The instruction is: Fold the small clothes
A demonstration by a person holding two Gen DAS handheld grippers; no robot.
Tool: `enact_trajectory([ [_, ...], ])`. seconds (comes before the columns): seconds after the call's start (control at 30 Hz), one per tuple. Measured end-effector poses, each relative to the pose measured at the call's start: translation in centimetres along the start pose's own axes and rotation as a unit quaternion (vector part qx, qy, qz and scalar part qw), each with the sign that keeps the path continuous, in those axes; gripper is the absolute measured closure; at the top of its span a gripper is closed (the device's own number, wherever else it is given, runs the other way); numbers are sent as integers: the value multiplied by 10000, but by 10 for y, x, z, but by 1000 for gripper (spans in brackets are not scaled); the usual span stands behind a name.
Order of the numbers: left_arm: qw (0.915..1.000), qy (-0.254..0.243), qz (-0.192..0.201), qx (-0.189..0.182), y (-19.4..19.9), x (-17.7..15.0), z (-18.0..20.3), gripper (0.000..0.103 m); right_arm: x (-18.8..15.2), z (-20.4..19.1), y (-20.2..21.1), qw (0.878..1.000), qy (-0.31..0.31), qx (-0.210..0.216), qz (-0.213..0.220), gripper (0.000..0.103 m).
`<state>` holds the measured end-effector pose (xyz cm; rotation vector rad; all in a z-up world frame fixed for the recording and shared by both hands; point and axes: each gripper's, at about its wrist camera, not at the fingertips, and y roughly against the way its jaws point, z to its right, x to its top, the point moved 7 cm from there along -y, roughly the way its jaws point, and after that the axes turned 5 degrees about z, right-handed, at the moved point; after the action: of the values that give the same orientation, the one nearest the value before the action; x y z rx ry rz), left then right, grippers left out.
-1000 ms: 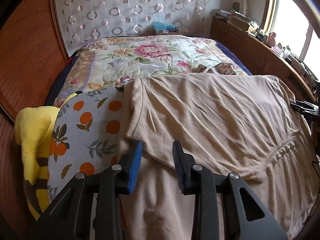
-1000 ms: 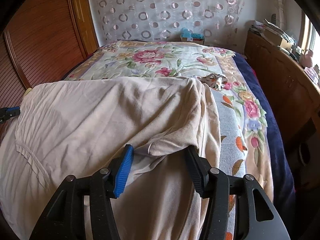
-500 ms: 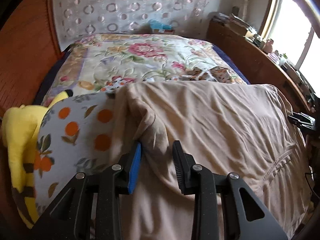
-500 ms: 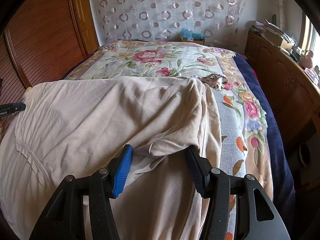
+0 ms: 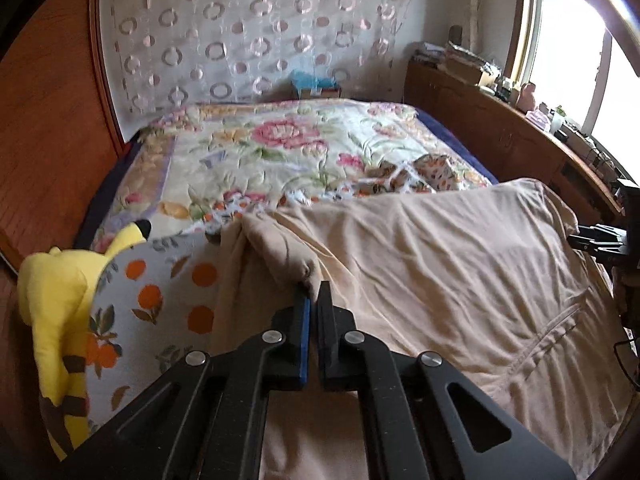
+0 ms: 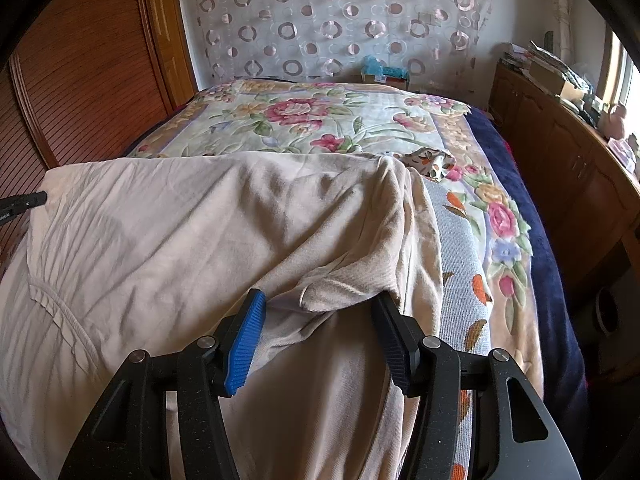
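- We have one beige garment (image 5: 440, 264) spread over the near end of the bed (image 5: 280, 152), lying on an orange-print cloth (image 5: 160, 292) with the floral quilt (image 6: 320, 120) beyond it.
- We judge the garment light, soft and limp: it wrinkles freely and will sag between two holds, so it wants a pinch at each near corner or hem, not mid-panel.
- Our left gripper (image 5: 313, 296) has just closed, and its jaws now stand nearly together on a bunched fold at the garment's left near corner, which rises in a small peak above them.
- Our right gripper (image 6: 320, 308) stands about half open with the right near fold between its jaws; the far jaw sits against the cloth, but we see no firm pinch.
- Thin fabric may slip from a shallow bite, so we would take a deeper fold on the right.
- Count: one garment, two grippers, one yellow plush (image 5: 52, 304), one small patterned piece (image 6: 428, 160) further up the bed.
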<state>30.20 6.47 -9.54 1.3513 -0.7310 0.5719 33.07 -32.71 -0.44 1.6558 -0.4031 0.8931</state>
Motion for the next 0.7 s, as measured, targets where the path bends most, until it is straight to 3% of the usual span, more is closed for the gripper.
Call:
enact_trajectory([
  [0.03, 10000, 7, 58, 10, 3, 2, -1, 100, 1, -1, 0, 9999, -55, 97, 12, 57],
  [0.1, 9999, 50, 127, 2, 7, 6, -3, 100, 6, -1, 4, 9999, -24, 51, 86, 59],
  [0.17, 9998, 72, 164, 1, 9, 7, -4, 100, 9, -1, 5, 9999, -11, 87, 136, 70],
  [0.23, 9997, 100, 209, -32, 9, 8, -5, 100, 9, -1, 4, 9999, 12, 130, 90, 96],
  [0.3, 9996, 67, 271, -64, 10, 7, -2, 100, 6, -4, 1, 9998, 173, 137, -23, 98],
  [0.43, 9996, 86, 270, -16, 14, 0, -3, 100, 7, -7, 10, 9993, 240, 254, 149, 99],
  [0.7, 9975, 220, 671, -33, 57, 5, 0, 100, 9, 2, 63, 9955, 60, 367, 867, 99],
])
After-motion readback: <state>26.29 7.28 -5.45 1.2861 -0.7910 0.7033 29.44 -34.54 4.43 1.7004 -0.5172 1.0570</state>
